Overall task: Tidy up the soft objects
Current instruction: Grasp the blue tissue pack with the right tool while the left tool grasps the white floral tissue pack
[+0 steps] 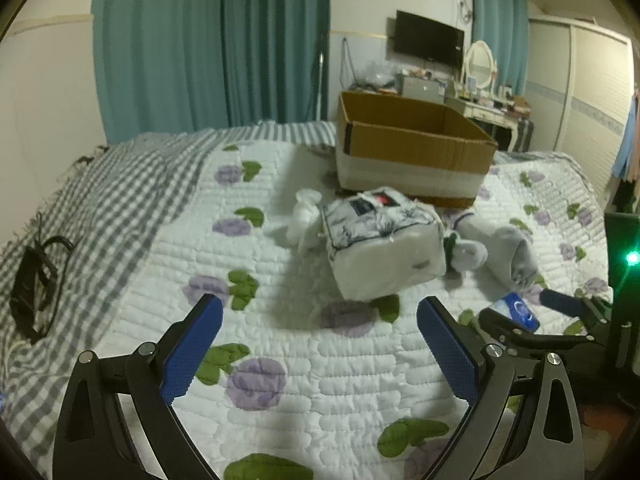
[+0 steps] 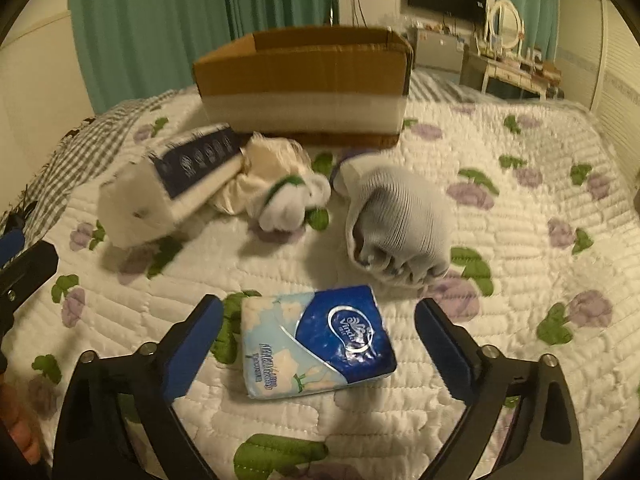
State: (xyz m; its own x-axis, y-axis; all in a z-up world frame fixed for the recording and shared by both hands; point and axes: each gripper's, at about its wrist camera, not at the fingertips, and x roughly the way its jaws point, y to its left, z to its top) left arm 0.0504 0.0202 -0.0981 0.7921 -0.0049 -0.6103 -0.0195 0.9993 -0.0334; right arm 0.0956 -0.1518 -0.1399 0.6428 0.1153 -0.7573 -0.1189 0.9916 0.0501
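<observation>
An open cardboard box (image 1: 412, 148) (image 2: 304, 84) stands on the quilted bed. In front of it lie a large white tissue pack (image 1: 384, 240) (image 2: 172, 192), a small white plush toy (image 1: 466, 254) (image 2: 288, 204), a crumpled white cloth (image 1: 306, 212) (image 2: 272, 160) and a rolled grey cloth (image 1: 512, 256) (image 2: 396, 224). A blue Vinda tissue packet (image 2: 318, 340) (image 1: 518, 312) lies between the open fingers of my right gripper (image 2: 318, 344), untouched. My left gripper (image 1: 320, 344) is open and empty, short of the large pack.
A grey checked blanket (image 1: 112, 200) covers the bed's left side, with a black strap item (image 1: 34, 284) on it. Teal curtains (image 1: 208, 44), a dresser with a mirror (image 1: 480, 64) and a wall TV (image 1: 428, 38) stand beyond the bed.
</observation>
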